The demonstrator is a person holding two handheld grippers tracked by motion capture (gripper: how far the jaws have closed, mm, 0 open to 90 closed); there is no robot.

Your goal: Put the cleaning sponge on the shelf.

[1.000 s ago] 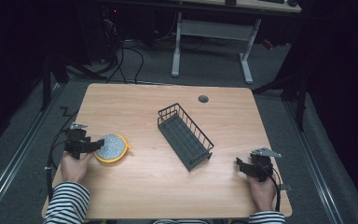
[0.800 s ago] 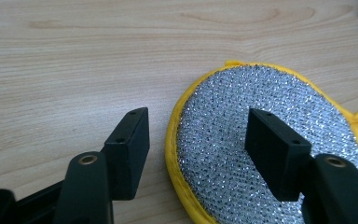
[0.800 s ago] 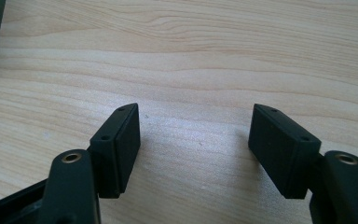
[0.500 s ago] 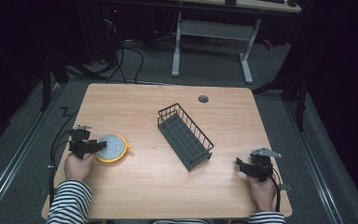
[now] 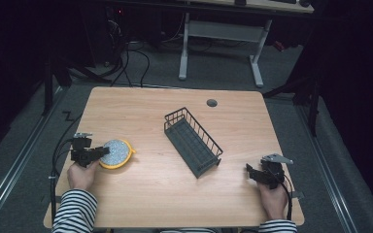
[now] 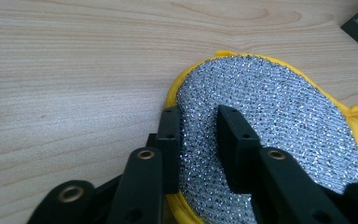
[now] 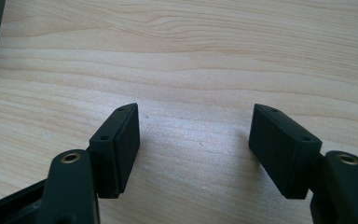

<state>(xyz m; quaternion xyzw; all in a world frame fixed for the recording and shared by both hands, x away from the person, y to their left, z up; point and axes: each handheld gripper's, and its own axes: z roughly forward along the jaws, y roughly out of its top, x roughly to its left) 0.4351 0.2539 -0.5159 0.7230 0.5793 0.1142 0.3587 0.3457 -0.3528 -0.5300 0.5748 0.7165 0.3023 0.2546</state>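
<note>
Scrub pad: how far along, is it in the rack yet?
Not yet. Done: the left gripper has closed on the edge of the scrub pad, jaws pinching its silver face. In hand: the pad sits at the table's left side. Left: moving it, probably to the wire rack, which holds nothing visible. The right gripper rests open.

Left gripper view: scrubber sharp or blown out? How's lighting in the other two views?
Left gripper view: the scrubber weave is crisp, with small sparkle glints and no blown-out patch; the left gripper jaw bases at the bottom edge look soft. Right gripper view: even light on the table, faint shadow between the right gripper jaws. High view: tabletop evenly lit, surroundings nearly black, basket readable.
</note>
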